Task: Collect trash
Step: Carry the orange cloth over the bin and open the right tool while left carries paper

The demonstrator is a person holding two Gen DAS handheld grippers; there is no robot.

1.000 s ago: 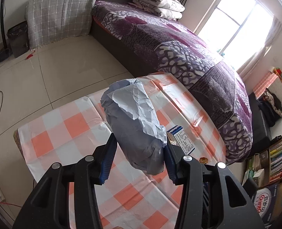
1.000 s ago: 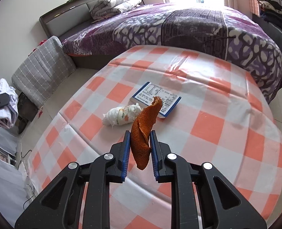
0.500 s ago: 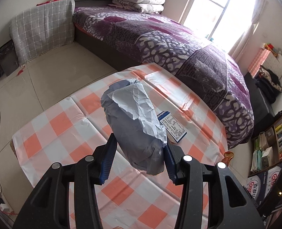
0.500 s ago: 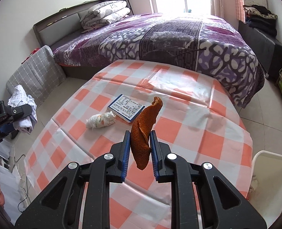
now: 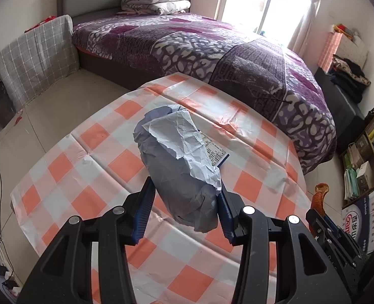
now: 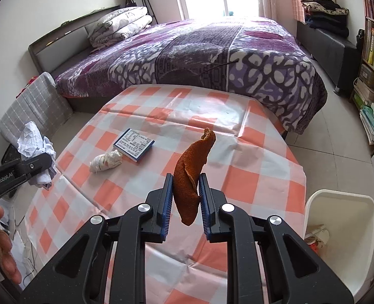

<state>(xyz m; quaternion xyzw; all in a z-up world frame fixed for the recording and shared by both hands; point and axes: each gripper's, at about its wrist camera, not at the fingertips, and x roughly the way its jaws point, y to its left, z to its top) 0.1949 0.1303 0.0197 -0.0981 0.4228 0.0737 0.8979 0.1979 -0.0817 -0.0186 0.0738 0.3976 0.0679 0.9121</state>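
With my right gripper (image 6: 185, 198) jaws clamped on the orange peel (image 6: 190, 177) and my left gripper (image 5: 184, 211) jaws on the crumpled paper (image 5: 180, 162), I feared either dropping short of the white bin (image 6: 338, 228) at lower right.

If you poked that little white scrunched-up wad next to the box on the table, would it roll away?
Probably only a wobble: the small white crumpled wad looks lumpy and oblong, not round. It seems light and soft, so a poke would likely slide it over the smooth checkered tablecloth or dent it.
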